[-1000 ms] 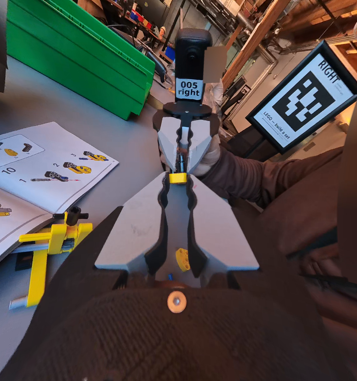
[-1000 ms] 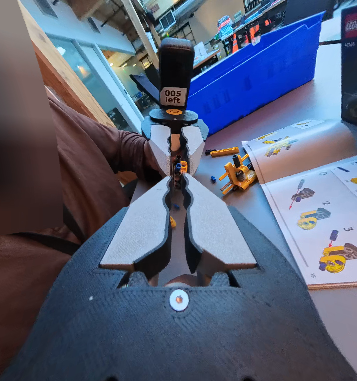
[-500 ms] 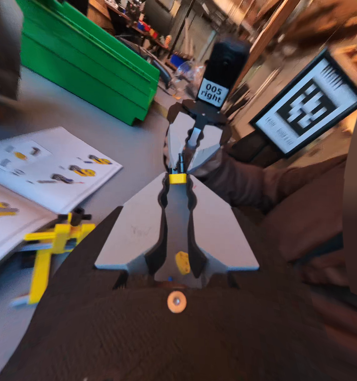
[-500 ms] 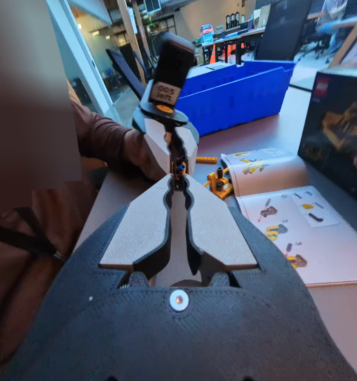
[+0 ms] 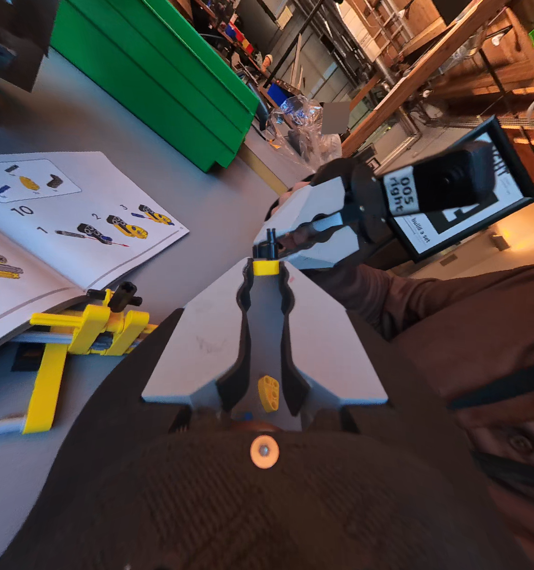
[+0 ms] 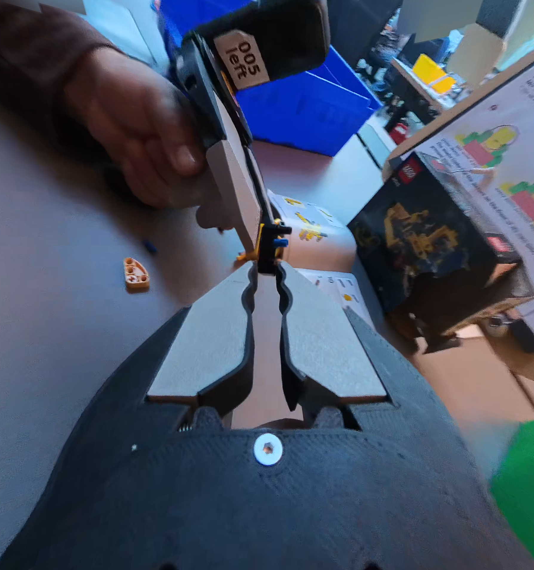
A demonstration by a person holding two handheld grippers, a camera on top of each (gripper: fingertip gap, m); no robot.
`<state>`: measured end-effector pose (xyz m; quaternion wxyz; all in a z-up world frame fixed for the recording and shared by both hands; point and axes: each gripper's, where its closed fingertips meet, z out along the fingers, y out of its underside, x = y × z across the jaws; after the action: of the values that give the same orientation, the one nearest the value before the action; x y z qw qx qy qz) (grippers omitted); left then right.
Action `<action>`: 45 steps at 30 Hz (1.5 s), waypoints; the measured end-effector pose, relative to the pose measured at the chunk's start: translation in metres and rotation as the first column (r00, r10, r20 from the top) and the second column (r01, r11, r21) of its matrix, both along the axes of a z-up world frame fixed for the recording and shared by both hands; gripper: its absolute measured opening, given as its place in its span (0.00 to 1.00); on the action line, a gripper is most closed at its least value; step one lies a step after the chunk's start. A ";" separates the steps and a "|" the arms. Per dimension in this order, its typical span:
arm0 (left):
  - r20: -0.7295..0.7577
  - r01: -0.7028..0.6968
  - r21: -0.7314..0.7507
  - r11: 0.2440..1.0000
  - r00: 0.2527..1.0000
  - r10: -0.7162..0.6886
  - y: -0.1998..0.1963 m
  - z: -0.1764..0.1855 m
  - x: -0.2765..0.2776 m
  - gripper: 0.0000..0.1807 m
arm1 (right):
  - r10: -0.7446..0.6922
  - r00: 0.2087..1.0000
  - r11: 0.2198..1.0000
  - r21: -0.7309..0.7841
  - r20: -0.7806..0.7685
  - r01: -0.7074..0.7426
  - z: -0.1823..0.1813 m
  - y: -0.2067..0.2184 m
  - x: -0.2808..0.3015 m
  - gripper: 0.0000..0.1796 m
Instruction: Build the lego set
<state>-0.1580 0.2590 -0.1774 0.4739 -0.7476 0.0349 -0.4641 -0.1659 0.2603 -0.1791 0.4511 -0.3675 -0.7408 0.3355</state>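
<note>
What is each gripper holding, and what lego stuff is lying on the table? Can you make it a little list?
left gripper: shut on yellow piece
right gripper: shut on black piece
grippers: tip to tip, pieces meeting
on table: booklet open, yellow build beside it, loose yellow part, tiny blue pin
behind: green bin, blue bin, lego box

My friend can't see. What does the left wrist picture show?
The left hand-held gripper pinches a small yellow piece at its tips, meeting a black piece held by the right hand-held gripper. Left of them on the grey table lie an open instruction booklet and a half-built yellow model, with a green bin behind.
</note>
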 end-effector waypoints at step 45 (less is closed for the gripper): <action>-0.746 0.040 0.585 0.810 0.419 0.518 0.017 0.009 -0.023 0.17 | 0.172 0.984 0.276 -0.961 0.047 -0.003 0.011 0.007 -0.009 0.03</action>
<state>-0.1808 0.2763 -0.1681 0.6309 -0.7145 0.2864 0.0972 -0.1749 0.2669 -0.1684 0.0678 -0.5458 -0.4404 0.7096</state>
